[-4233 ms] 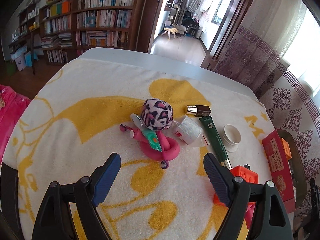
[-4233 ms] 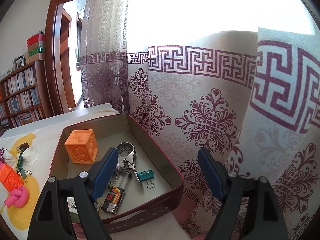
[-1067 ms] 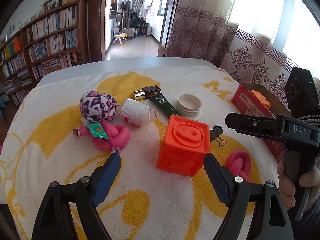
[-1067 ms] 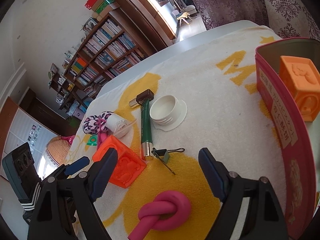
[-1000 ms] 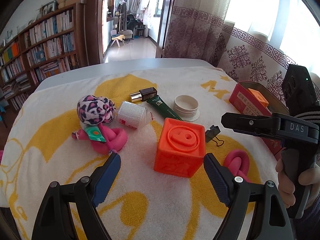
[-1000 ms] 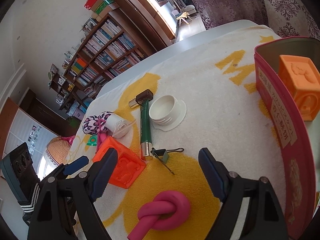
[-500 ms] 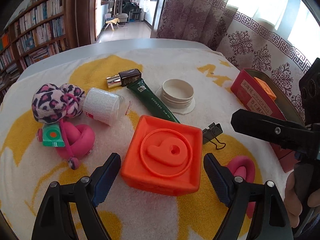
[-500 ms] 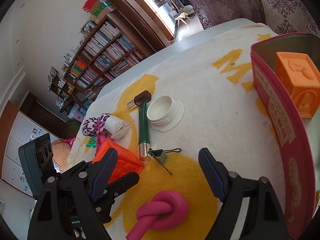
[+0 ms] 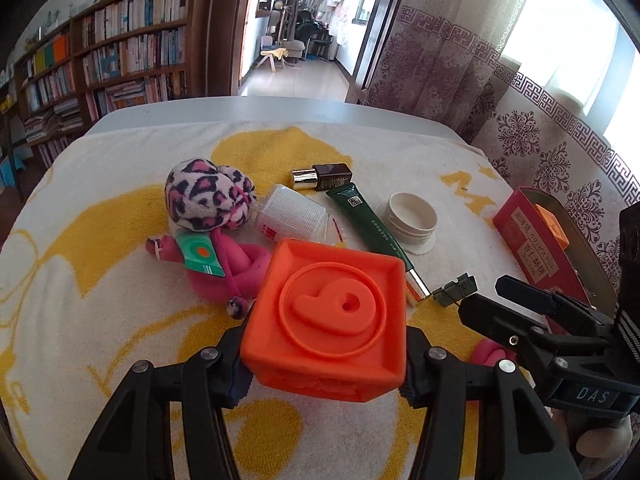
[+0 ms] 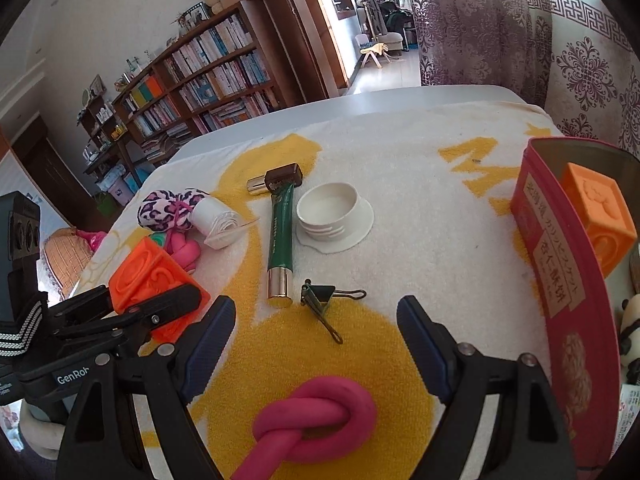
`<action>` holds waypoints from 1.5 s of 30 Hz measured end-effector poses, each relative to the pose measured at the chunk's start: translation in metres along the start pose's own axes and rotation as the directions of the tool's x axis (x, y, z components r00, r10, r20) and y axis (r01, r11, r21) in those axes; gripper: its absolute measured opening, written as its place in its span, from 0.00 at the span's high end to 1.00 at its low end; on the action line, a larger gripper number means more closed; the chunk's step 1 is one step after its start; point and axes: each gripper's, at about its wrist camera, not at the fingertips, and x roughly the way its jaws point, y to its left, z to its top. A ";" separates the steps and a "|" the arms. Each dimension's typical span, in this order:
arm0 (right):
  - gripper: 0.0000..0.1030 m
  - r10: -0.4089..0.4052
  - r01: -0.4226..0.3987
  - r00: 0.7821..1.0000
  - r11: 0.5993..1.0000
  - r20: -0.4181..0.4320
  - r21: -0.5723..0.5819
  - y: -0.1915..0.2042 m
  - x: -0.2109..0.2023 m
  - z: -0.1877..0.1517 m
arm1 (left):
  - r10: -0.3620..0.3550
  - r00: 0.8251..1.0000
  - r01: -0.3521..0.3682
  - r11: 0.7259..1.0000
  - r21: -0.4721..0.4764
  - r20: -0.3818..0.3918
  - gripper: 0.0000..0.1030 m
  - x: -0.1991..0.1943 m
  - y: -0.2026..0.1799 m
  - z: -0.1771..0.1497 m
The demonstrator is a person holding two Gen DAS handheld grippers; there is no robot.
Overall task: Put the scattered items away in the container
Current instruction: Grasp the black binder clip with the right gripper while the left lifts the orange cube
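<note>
Sitting under a white towel (image 9: 120, 168) with yellow patterns, a table (image 9: 256, 110) in a room lined with bookshelves (image 9: 120, 60) and patterned curtains (image 9: 460, 48). Clamping an orange cube (image 9: 328, 316) by its left and right sides, the left tongs (image 9: 324, 364), having just been closing, pads pressed against the cube (a raised "6" facing up). Hovering released over a pink knotted rope (image 10: 316, 416) at the near edge, the right tongs (image 10: 316, 344), nothing touching either finger. Lying just beyond the rope, a black binder clip (image 10: 320, 300), with a green tube (image 10: 282, 228) and a dark small bottle (image 10: 280, 178) farther off. Standing right of the tube, a white jar lid (image 10: 332, 216). Grouping at the far left, a leopard-print plush ball (image 9: 208, 196), a white mesh roll (image 9: 292, 216) and a second pink knotted toy (image 9: 232, 264). Waiting at the right edge, the red tin container (image 10: 560, 276), already holding another orange cube (image 10: 596, 208).
</note>
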 end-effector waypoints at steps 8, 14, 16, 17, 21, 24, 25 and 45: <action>0.20 -0.038 0.038 0.998 0.999 -0.042 0.005 0.002 0.012 -0.001 | -0.006 1.000 0.006 1.000 -0.026 -0.008 0.44 -0.004 0.009 0.000; 0.41 0.022 -0.015 0.998 0.992 -0.058 0.126 -0.018 0.010 0.002 | -0.015 1.000 0.015 0.999 -0.028 -0.011 0.44 -0.006 0.008 0.000; 0.44 0.028 -0.019 0.998 0.989 -0.064 0.145 -0.021 0.010 0.004 | -0.016 1.000 0.016 1.000 -0.026 -0.013 0.44 -0.005 0.007 -0.001; 0.45 0.028 -0.017 0.997 0.988 -0.066 0.151 -0.021 0.010 0.004 | -0.016 1.000 0.016 1.000 -0.024 -0.014 0.44 -0.005 0.006 -0.001; 0.51 0.007 0.003 0.997 0.990 -0.072 0.143 -0.016 0.013 0.007 | -0.013 1.000 0.012 1.000 -0.020 -0.025 0.44 -0.002 0.005 -0.003; 0.58 -0.025 0.033 0.997 0.993 -0.070 0.115 -0.012 0.015 0.008 | -0.011 0.999 0.010 1.000 -0.022 -0.032 0.44 0.000 0.005 -0.003; 0.59 -0.036 0.042 0.997 0.994 -0.067 0.102 -0.010 0.015 0.008 | -0.011 0.999 0.010 1.000 -0.023 -0.034 0.44 0.000 0.005 -0.003; 0.59 -0.045 0.029 0.993 0.990 0.108 0.140 -0.020 -0.066 0.004 | -0.026 0.999 0.026 1.000 -0.010 -0.021 0.44 -0.008 -0.006 -0.004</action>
